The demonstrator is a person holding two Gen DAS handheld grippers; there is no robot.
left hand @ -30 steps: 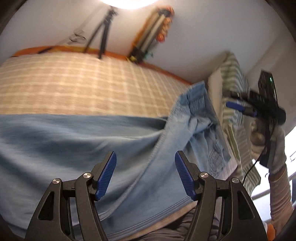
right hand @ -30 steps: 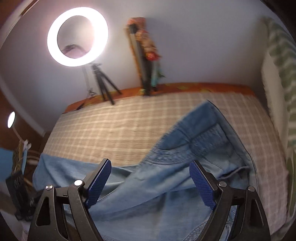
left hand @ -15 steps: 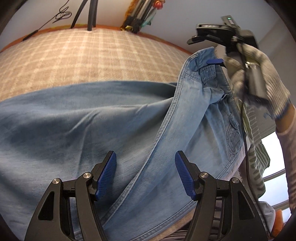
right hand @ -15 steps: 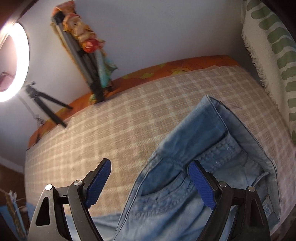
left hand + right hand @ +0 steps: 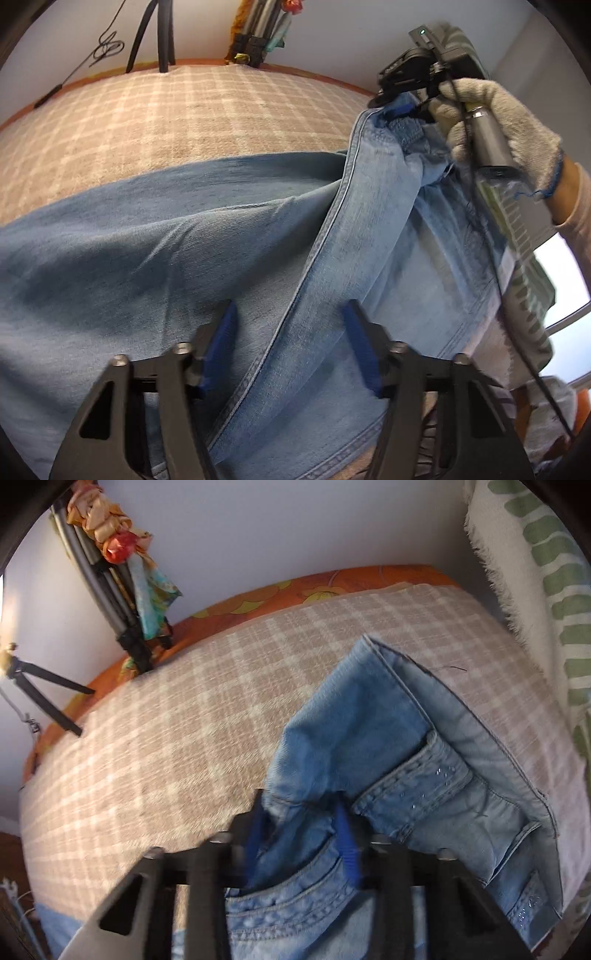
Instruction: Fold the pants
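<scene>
We've got the pants [image 5: 207,266] spread over the checked bed [image 5: 177,122], filling the lower half of the left wrist frame. Our left claw [image 5: 288,336] hangs released above the side seam, fingers wide apart. At upper right, our right claw [image 5: 301,834] is clenched on the bunched waistband, gloved right hand [image 5: 506,122] gripping its handle.
</scene>
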